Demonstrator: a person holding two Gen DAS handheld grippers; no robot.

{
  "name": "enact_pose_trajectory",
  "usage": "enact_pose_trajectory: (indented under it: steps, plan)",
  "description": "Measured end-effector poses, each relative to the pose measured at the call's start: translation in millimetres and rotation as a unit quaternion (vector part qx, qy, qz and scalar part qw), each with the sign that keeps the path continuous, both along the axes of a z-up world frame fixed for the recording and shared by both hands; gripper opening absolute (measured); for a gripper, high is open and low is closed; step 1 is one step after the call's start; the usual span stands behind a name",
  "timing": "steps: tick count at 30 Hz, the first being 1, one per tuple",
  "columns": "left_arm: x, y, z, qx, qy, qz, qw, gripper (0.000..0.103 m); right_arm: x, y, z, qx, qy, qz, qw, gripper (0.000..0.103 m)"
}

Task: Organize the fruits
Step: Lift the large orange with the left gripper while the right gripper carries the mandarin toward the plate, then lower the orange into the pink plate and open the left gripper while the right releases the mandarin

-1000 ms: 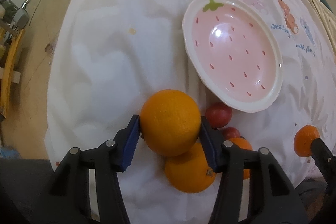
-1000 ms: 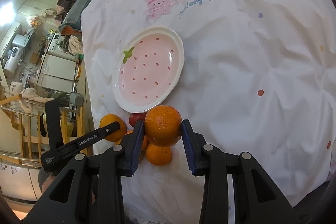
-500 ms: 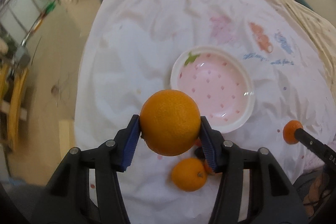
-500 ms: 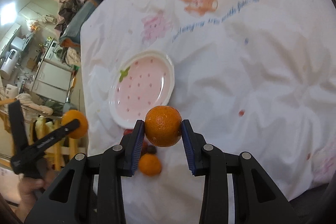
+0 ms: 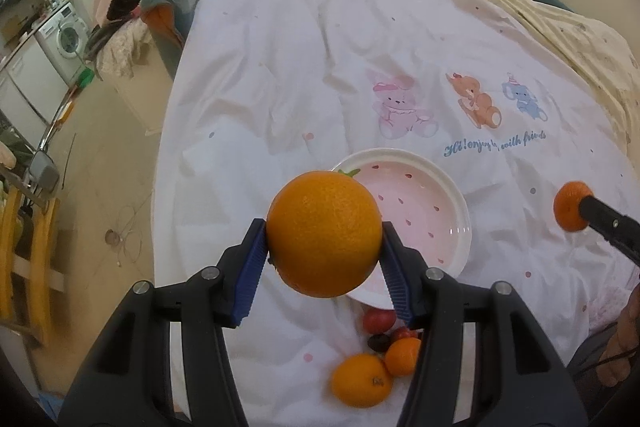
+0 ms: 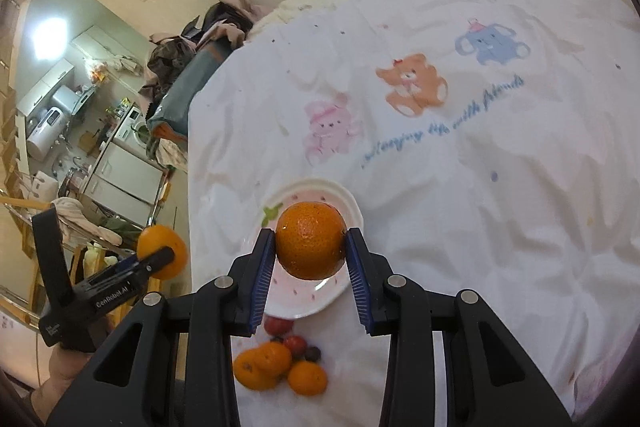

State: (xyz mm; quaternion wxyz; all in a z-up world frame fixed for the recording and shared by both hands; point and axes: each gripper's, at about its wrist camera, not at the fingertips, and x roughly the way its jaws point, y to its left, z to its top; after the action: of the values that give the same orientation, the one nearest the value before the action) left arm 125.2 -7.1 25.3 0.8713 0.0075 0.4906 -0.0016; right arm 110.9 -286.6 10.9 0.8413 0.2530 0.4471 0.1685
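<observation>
The left gripper [image 5: 324, 259] clamps a large round dimpled orange [image 5: 323, 233]; the right gripper [image 6: 311, 261] clamps a smaller glossy orange mandarin [image 6: 311, 240], above the pink strawberry-patterned plate [image 5: 448, 205].

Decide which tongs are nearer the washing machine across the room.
Left, probably. The left tongs hold their orange near the edge of the sheet on the side facing the washing machine; the right tongs hold theirs farther in, beyond the plate.

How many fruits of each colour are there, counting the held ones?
Round orange fruits: 5, one in left gripper, one in right gripper, three on white cloth
Small red fruits: 2
Small dark purple fruit: 1
Total: 8
</observation>
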Motion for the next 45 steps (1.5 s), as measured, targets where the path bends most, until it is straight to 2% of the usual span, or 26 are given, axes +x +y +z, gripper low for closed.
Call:
enact_pose_trajectory:
  steps: [6,15,22,27,31,35,40,45]
  plan:
    - [15,1,-10,-0.002,0.002,-0.002,1.0,0.051,22,9,-5,-0.023,-0.002,0.004,1.0,0.038]
    - [44,-14,-35,0.01,0.02,-0.036,0.9991,0.051,61,27,-27,-0.028,0.019,0.036,0.999,0.038]
    - [55,-35,-75,0.021,0.059,-0.077,0.9951,0.051,93,47,-71,0.011,0.088,0.077,0.993,0.038]
    - [61,-54,-89,0.056,0.068,-0.121,0.9887,0.051,111,65,-95,0.009,0.12,0.097,0.988,0.038]
    - [75,-52,-103,0.054,0.085,-0.108,0.989,0.052,125,68,-111,0.014,0.144,0.097,0.985,0.038]
    - [81,-48,-114,0.022,0.115,-0.101,0.988,0.052,131,67,-118,0.021,0.156,0.097,0.983,0.039]
    - [87,-53,-116,0.04,0.105,-0.105,0.9882,0.053,135,64,-120,0.02,0.158,0.079,0.984,0.04]
    - [94,-53,-122,0.029,0.117,-0.097,0.9879,0.054,137,58,-121,0.011,0.159,0.066,0.985,0.04]
